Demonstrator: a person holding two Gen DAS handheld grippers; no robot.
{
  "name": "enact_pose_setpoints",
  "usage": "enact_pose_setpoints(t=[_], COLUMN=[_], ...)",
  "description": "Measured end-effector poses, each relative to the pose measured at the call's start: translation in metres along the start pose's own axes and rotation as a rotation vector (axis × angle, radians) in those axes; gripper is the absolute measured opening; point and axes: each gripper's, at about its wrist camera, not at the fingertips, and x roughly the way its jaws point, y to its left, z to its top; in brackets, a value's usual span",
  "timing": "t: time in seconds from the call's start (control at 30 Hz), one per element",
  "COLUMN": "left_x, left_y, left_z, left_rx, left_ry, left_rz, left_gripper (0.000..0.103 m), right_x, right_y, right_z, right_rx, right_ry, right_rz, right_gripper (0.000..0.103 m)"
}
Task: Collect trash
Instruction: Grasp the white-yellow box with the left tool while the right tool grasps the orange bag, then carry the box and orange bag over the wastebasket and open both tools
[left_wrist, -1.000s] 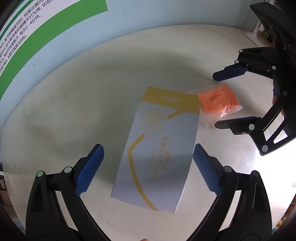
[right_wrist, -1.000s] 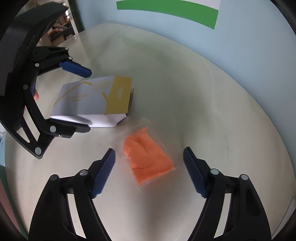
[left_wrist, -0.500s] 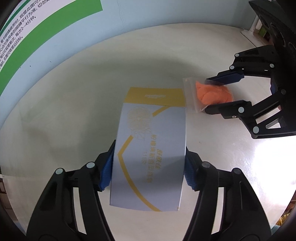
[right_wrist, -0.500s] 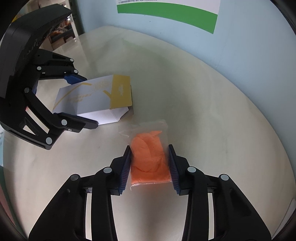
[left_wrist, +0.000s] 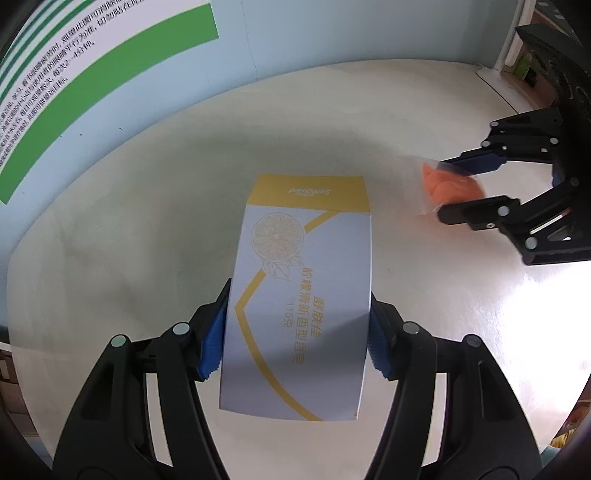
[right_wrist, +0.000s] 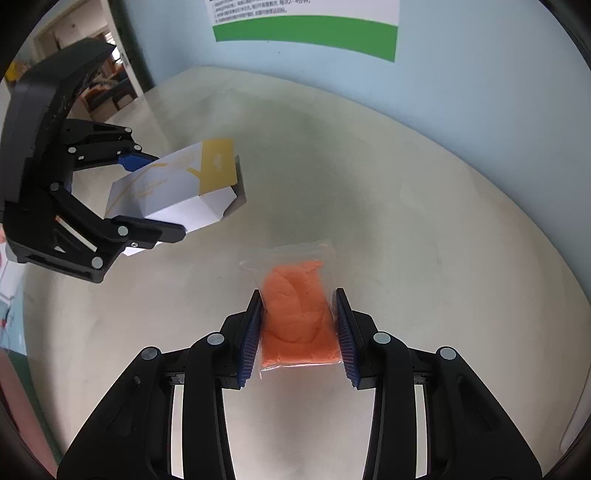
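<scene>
Left wrist view: the left claw (left_wrist: 295, 336) is clenched on a white and yellow soap box (left_wrist: 301, 295), its blue pads pressed against the two long sides. The box runs lengthwise straight ahead of the claw, yellow end farthest out, and appears to hang just clear of the pale round surface (left_wrist: 147, 192), with a soft shadow beneath it.

At the right edge of the same view, the right claw (left_wrist: 454, 186) grips a clear bag of orange material (left_wrist: 448, 184), off to the side of the box's yellow end and apart from it.

The right wrist view shows that grip closely: the bag (right_wrist: 299, 314) sits squeezed between the pads, its long axis in line with the fingers and its loose clear top pointing forward. The box (right_wrist: 177, 184), carried by the left claw (right_wrist: 147, 195), is up and to the left there, tilted with its open flap end toward the surface's middle.

Each hand therefore already has its own piece of trash, and neither item lies across the other's path. No bin or collection point is visible in either view, so which way the two loads must travel cannot be told. Judging by the grips, the box is held near its rear half and may sag or swing at the far end if carried quickly; the soft bag could slip.
</scene>
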Motion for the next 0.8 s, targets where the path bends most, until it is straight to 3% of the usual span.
enact_pose_setpoints(t=[0.37,0.57,0.8], left_x=[-0.050,-0.082,-0.108], left_y=[-0.035,-0.079,-0.156], left_z=[-0.017,-0.032,-0.068], left_rx=[0.102,0.255,0.479], left_ry=[-0.106,-0.166,-0.190], left_rz=[-0.030,-0.090,-0.215], left_gripper=[0.060,0.060,0.060], right_x=[-0.078,-0.137,-0.195], right_y=[0.036,0.056,0.114], right_z=[-0.027,-0.091,-0.204], right_rx=[0.103,0.259,0.511], right_ry=[-0.061,-0.106,-0.132], right_rz=[-0.109,-0.213,-0.346], right_gripper=[0.039,0.039,0.039])
